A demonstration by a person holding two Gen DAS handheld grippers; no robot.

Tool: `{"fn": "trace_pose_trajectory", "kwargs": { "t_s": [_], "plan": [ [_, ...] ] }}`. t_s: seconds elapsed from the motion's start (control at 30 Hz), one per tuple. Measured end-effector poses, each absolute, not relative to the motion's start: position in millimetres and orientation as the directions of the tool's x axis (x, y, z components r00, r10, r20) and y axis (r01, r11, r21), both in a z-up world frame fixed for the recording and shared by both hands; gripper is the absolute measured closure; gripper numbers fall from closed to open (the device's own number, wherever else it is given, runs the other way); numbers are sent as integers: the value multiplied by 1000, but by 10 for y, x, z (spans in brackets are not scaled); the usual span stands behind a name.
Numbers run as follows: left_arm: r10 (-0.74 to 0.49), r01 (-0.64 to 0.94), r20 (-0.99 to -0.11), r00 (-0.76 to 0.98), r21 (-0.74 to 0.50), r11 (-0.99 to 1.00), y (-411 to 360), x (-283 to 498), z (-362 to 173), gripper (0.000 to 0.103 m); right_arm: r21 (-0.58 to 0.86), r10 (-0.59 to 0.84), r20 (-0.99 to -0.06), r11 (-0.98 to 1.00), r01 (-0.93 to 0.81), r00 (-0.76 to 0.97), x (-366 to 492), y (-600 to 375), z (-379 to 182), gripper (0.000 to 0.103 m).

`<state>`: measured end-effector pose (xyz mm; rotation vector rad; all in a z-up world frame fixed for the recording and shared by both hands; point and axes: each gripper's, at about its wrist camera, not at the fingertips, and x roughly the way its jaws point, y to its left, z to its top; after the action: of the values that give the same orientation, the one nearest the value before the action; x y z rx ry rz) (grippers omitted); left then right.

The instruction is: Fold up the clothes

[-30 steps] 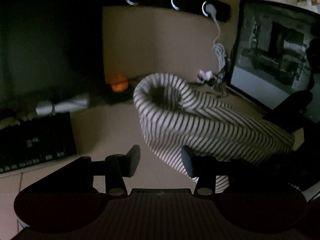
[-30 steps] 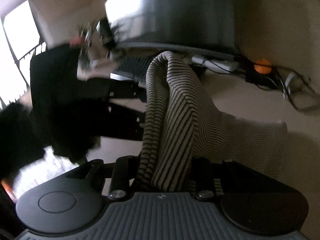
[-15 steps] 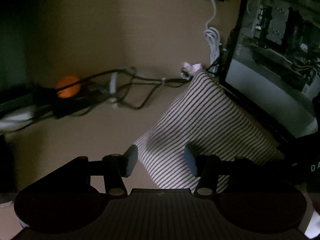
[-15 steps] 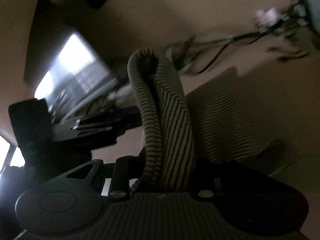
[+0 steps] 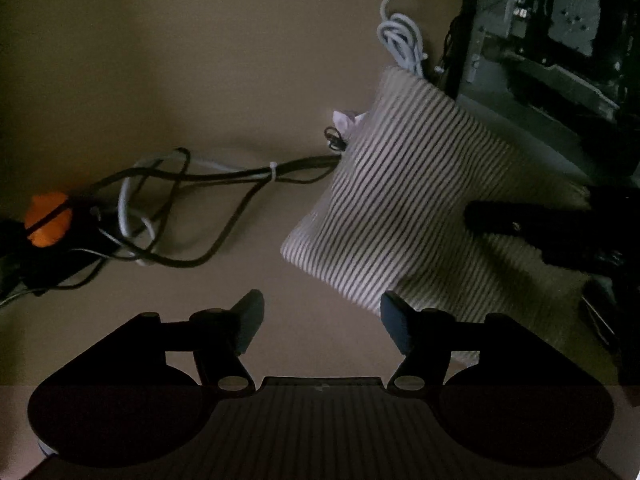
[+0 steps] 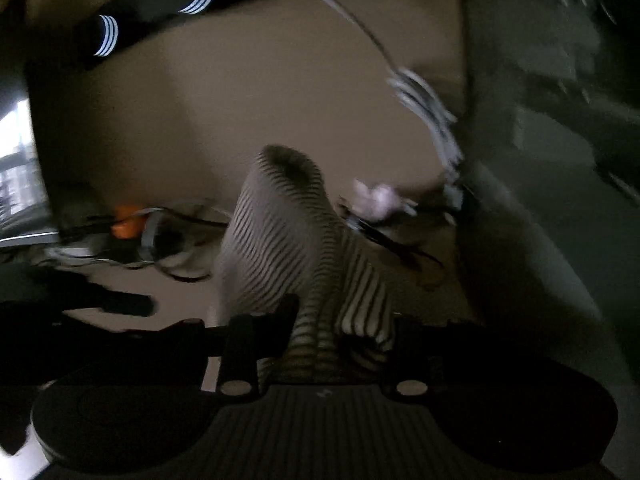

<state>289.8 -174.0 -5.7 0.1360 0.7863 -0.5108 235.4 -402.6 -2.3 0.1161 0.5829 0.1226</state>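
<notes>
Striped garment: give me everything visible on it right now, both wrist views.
The striped garment is a soft knit-looking fabric with thin dark stripes on a pale ground. It lies bunched on the tan surface, one corner covering the cable bundle. In the right wrist view a fold of it rises into a rounded hump, and the right gripper is shut on its near edge. The left gripper is open beside its near corner, and whether one finger brushes it is unclear.

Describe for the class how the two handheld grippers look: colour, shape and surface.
Both the left gripper and the right gripper look black, each with two blunt fingers on pinned linkages, a ribbed centre plate and rounded discs on either side. No cables or sleeves show.
</notes>
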Motion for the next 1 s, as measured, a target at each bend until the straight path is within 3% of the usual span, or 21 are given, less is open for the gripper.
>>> {"fn": "trace_pose_trajectory", "kwargs": {
  "t_s": [0.2,0.33,0.53,0.7,0.93,1.0],
  "plan": [
    [-408,499,-714,569,-96,861,-1832,3000,-97,26,169,108,-574,986,-11,811,2464,-4179,-226,63],
    [-450,485,-721,527,-179,856,-1865,3068,-159,20,168,108,-587,986,-9,802,2499,-4209,-294,46],
    [-548,421,-698,462,-371,828,-1764,3066,-244,18,237,173,-618,971,-28,767,2532,-4281,-342,42],
    [-533,394,-681,502,-369,842,-1531,2878,-98,17,371,303,-634,927,-64,712,2539,-4215,-403,41],
    [-450,295,-668,592,-341,893,-943,2481,124,12,413,459,-614,880,-234,642,2245,-3619,-358,42],
    [-433,227,-675,597,-375,899,-747,2365,81,12,407,499,-599,863,-299,626,2115,-3440,-319,46]
  ]
}}
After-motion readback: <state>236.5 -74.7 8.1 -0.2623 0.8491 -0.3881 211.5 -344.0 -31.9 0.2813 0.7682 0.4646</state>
